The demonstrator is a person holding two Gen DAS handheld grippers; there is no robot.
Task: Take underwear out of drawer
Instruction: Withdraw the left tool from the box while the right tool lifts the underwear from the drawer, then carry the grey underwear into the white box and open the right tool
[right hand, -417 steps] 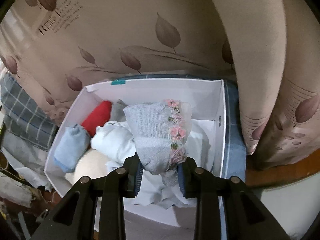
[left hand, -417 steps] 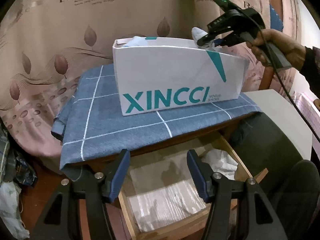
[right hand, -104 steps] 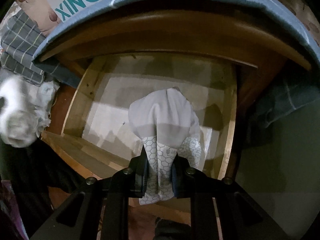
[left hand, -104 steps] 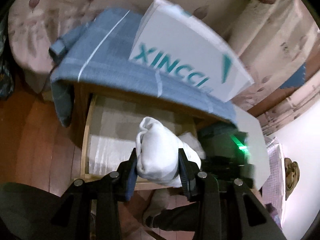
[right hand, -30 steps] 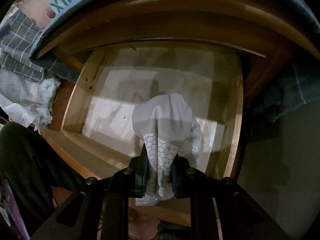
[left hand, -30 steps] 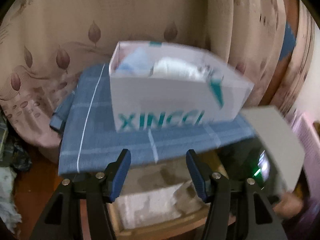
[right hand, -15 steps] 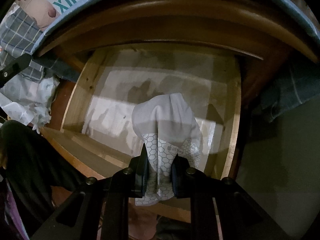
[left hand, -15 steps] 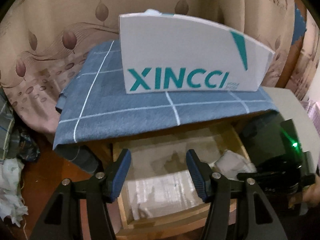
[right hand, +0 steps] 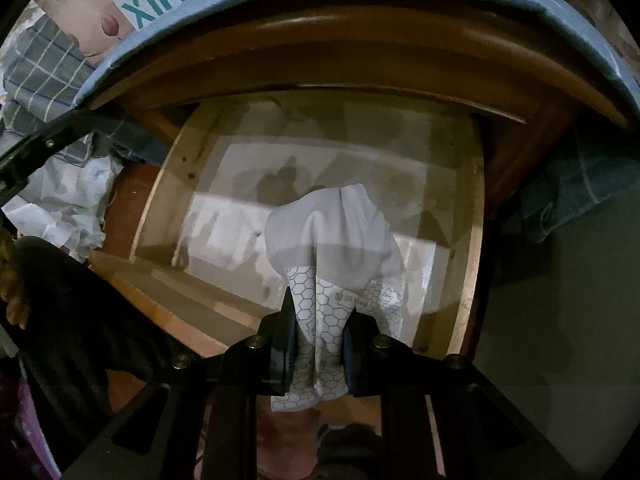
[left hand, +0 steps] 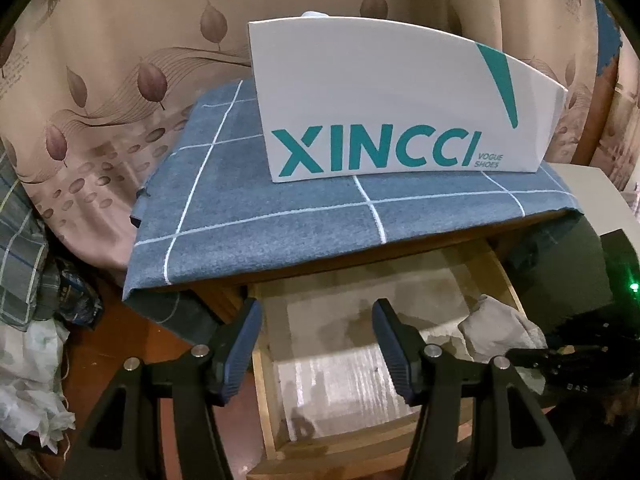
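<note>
Underwear (right hand: 332, 240) stays clamped; left gripper (left hand: 316, 344) apparently emptied.

Your two grippers: left spread wide, right clamped tight.

Your left gripper (left hand: 316, 340) points forward and slightly down with its blue-padded fingers (left hand: 240, 344) held far apart and nothing between them. Your right gripper (right hand: 318, 332) angles downward, its two dark fingers (right hand: 286, 332) pressed in from either side on a bunched piece of underwear (right hand: 336, 240). In the left wrist view, your right gripper sits low at the far right edge.
</note>
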